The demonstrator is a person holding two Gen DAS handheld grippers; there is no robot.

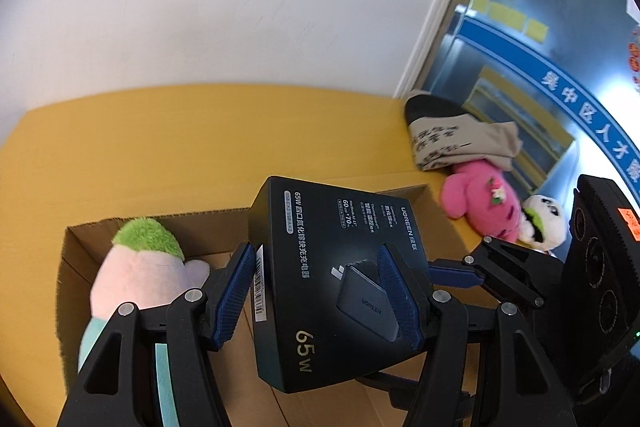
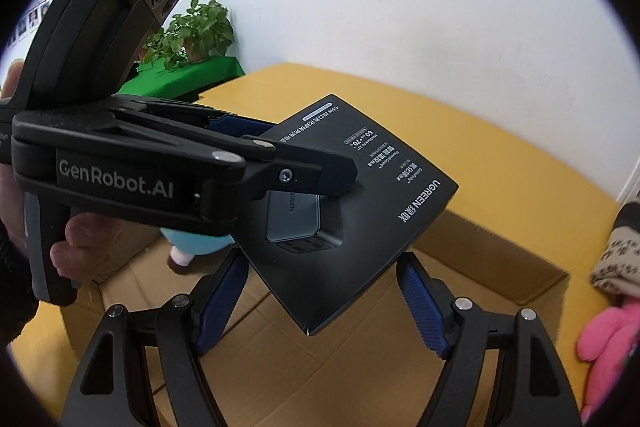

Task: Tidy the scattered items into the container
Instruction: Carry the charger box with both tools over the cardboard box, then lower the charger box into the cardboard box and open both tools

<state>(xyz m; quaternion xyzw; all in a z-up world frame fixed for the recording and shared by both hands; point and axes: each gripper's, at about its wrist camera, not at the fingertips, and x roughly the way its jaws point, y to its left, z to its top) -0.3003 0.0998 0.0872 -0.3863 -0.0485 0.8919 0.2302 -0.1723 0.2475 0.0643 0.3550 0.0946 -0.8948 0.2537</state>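
Both grippers are clamped on one black charger box (image 1: pixel 340 279): the left gripper (image 1: pixel 320 291) presses its blue pads (image 1: pixel 236 295) on two opposite sides, and the right gripper (image 2: pixel 320 303) grips its lower corner. It hangs tilted above the open cardboard box (image 1: pixel 76 259), where a plush radish (image 1: pixel 140 275) lies. I judge it stiff, light and smooth, so flat sides are safest to hold.
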